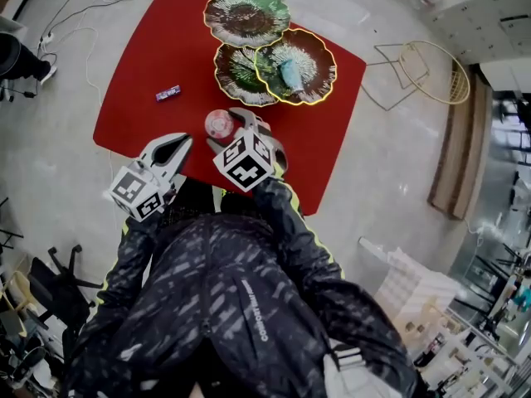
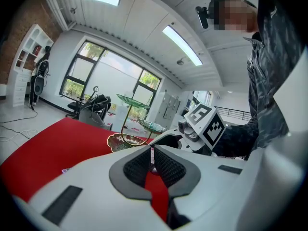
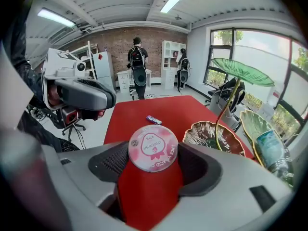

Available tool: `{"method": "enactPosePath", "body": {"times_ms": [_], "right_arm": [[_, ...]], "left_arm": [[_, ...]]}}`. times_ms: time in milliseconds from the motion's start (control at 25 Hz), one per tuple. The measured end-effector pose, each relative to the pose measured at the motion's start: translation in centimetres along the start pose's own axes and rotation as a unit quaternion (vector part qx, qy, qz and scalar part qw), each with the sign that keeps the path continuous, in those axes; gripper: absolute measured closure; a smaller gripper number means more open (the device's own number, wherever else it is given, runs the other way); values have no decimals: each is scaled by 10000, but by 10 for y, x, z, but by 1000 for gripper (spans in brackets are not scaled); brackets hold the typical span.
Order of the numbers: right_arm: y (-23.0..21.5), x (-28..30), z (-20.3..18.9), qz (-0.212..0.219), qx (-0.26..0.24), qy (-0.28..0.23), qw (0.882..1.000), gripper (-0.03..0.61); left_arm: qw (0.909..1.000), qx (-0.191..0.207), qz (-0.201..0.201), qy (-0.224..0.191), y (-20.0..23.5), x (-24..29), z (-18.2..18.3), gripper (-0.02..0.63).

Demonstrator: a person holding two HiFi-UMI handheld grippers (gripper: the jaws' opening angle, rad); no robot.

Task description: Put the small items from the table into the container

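A round pink tin (image 1: 219,123) (image 3: 153,146) sits between the pads of my right gripper (image 1: 226,129) (image 3: 154,161), which is shut on it near the front edge of the red table (image 1: 149,56). I cannot tell whether the tin rests on the cloth. A small purple packet (image 1: 168,94) (image 3: 154,120) lies further left on the table. At the far side stands a tiered set of leaf-shaped dishes (image 1: 246,13); the lower right dish (image 1: 319,52) holds a teal bottle (image 1: 292,73). My left gripper (image 1: 181,142) (image 2: 152,154) hangs shut and empty over the table's front edge.
A wire-frame chair (image 1: 431,73) stands on the floor right of the table. Cables (image 1: 75,23) run across the floor at the left. White crates (image 1: 415,288) sit at the lower right. Two people with backpacks (image 3: 138,66) stand far back in the room.
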State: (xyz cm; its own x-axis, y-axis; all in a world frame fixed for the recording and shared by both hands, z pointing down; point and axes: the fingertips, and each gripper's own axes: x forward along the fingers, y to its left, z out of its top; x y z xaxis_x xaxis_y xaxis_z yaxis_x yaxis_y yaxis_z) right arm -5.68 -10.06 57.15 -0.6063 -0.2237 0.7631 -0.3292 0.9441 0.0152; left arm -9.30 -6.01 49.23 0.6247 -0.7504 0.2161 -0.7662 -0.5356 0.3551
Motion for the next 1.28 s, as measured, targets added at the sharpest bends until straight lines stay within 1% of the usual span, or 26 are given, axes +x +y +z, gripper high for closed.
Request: {"method": "enactPosePath", "body": {"times_ms": [680, 1280], "right_arm": [[-10, -64, 34, -346, -227, -353, 9985, 262], [-46, -99, 81, -732, -343, -695, 9943, 262]], "left_arm": [[9991, 289, -42, -293, -28, -1, 29, 601], [9983, 349, -23, -460, -25, 2, 49, 601]]}}
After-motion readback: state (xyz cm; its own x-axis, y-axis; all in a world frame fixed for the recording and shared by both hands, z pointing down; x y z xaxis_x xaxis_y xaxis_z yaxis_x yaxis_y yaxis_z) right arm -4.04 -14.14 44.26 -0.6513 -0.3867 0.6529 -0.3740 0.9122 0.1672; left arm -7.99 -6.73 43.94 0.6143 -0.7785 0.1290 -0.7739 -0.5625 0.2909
